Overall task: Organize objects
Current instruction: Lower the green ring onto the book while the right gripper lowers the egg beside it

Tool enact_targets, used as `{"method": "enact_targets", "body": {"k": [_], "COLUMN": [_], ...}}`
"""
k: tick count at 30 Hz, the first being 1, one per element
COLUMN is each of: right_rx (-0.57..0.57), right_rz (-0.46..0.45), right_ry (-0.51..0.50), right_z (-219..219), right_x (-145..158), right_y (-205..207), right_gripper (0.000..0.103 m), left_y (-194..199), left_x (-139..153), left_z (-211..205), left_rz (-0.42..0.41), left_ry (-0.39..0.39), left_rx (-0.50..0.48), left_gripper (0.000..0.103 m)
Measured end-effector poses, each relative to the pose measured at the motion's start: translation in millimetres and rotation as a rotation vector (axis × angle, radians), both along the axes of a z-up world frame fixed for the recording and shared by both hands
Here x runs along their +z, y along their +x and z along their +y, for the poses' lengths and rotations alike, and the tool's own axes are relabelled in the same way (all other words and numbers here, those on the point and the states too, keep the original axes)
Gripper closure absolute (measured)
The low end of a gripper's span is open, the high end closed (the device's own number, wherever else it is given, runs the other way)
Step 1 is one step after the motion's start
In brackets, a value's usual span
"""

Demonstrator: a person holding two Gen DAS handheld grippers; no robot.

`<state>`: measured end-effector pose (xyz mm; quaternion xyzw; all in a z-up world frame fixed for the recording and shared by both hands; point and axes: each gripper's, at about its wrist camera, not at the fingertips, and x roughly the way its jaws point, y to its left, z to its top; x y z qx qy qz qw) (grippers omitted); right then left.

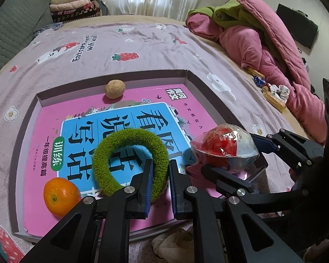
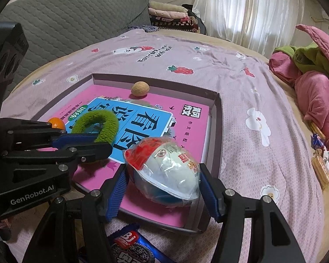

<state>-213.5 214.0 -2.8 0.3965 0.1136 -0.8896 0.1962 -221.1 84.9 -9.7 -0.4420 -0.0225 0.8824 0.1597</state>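
The fuzzy green hair ring [image 1: 129,160] is pinched tight in the left gripper [image 1: 160,173] and the plastic-wrapped red and white ball [image 2: 164,171] is squeezed in the right gripper [image 2: 164,186], both held low over the pink book [image 1: 76,100] in the shallow grey box [image 1: 22,149] on the bed, probably so they can be put down together.

The left gripper [image 1: 161,176] is built of matte black angular links, with triangular cut-outs in the lower arms and round silver screws at each pivot. Its 2 fingers [image 1: 145,182] are black outside and lined with ribbed blue pads. The right gripper [image 2: 162,188] has the same make: black links, silver pivot screws, blue ribbed pads on both fingers [image 2: 210,194]. Seen from the right wrist camera, the left gripper's body carries white lettering, "GenRobot.AI", and a black block with round openings, possibly lenses, stands above it at the picture's edge.
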Motion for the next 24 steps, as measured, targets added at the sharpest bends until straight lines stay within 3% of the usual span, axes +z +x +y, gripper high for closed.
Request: {"method": "enact_targets", "body": {"k": [20,24], "right_rx": [0.003,0.004], "right_rz": [-0.029,-0.031], "right_ry": [-0.023,-0.026], "right_z": [1.3,1.0], "right_x": [0.6,0.2], "right_y": [-1.9,-1.8], "right_gripper": [0.040,0.040], "left_y": [2.7,5.7], "left_x": [4.8,9.4], "left_z": [-5.4,-8.3], "left_rz": [-0.021,-0.015], "left_ry": [0.008,0.021], "left_rx": [0.005,0.008], "left_gripper": [0.082,0.074]}}
